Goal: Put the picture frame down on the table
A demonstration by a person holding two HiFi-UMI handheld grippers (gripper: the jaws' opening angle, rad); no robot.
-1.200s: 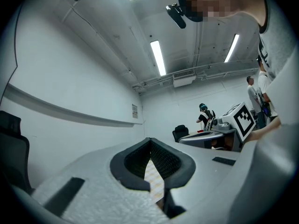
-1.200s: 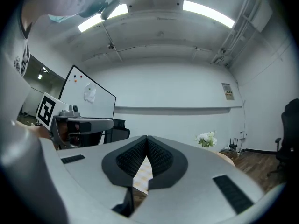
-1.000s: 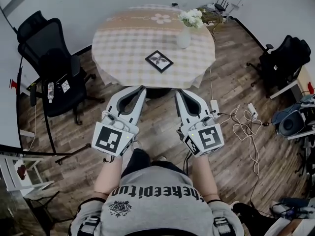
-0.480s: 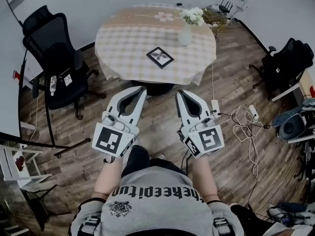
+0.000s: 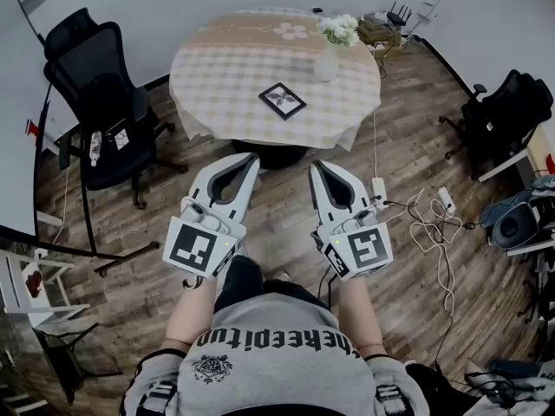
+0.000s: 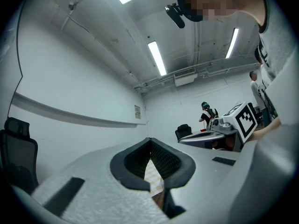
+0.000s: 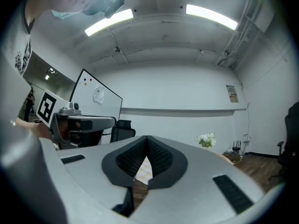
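Observation:
The picture frame (image 5: 282, 100), black with a pale print, lies flat on the round table (image 5: 227, 69) near its front edge. Both grippers hang well short of the table, over the wooden floor in front of the person's body. In the head view the left gripper (image 5: 251, 156) points toward the table with its jaw tips touching. The right gripper (image 5: 314, 165) stands the same way beside it. From their own cameras, the left gripper (image 6: 149, 139) and the right gripper (image 7: 146, 137) are each shut with nothing held.
A white vase of flowers (image 5: 328, 57) stands at the table's right back. A black office chair (image 5: 97, 89) is left of the table and another (image 5: 507, 115) is at the right. Cables and a power strip (image 5: 379, 189) lie on the floor at the right.
The head view has drifted slightly, so the table sits a little further right. Both grippers hold the same pose, shut and empty.

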